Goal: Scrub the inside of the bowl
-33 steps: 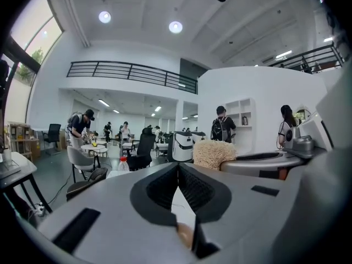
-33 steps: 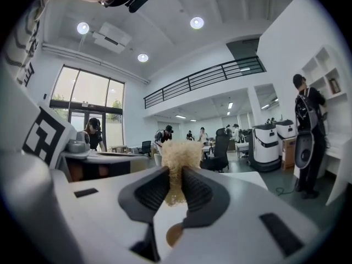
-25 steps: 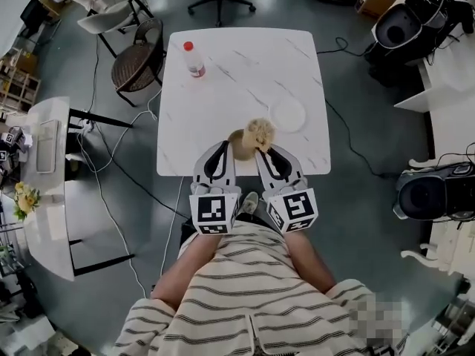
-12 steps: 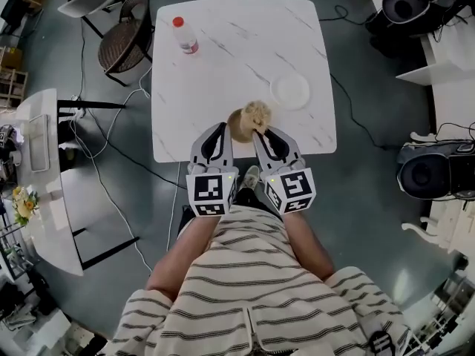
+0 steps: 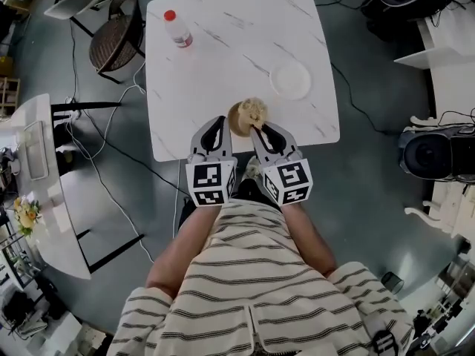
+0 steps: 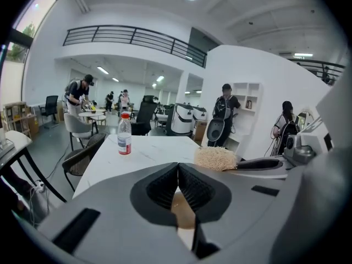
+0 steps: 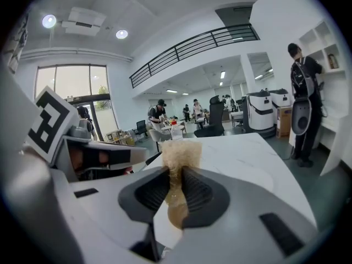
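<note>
- The head view alone is showing the whole bowl (image 5: 237, 120), sitting at the near edge of the table (image 5: 223, 58); the left gripper view is catching only a brown sliver of it.
- The bowl is looking round and brown, with a tan, fibrous scrubber (image 5: 255, 111) lying inside.
- The left gripper (image 5: 221, 122) is pinching the bowl's left rim; the right gripper (image 5: 257, 129) is clamping the scrubber, just right of it.

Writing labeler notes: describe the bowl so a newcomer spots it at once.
Start at the white table; go to its near edge, between left claw and right claw. The bowl is the small brown round one with a tan scrubber over it, unlike the flat white plate and red-capped bottle.
</note>
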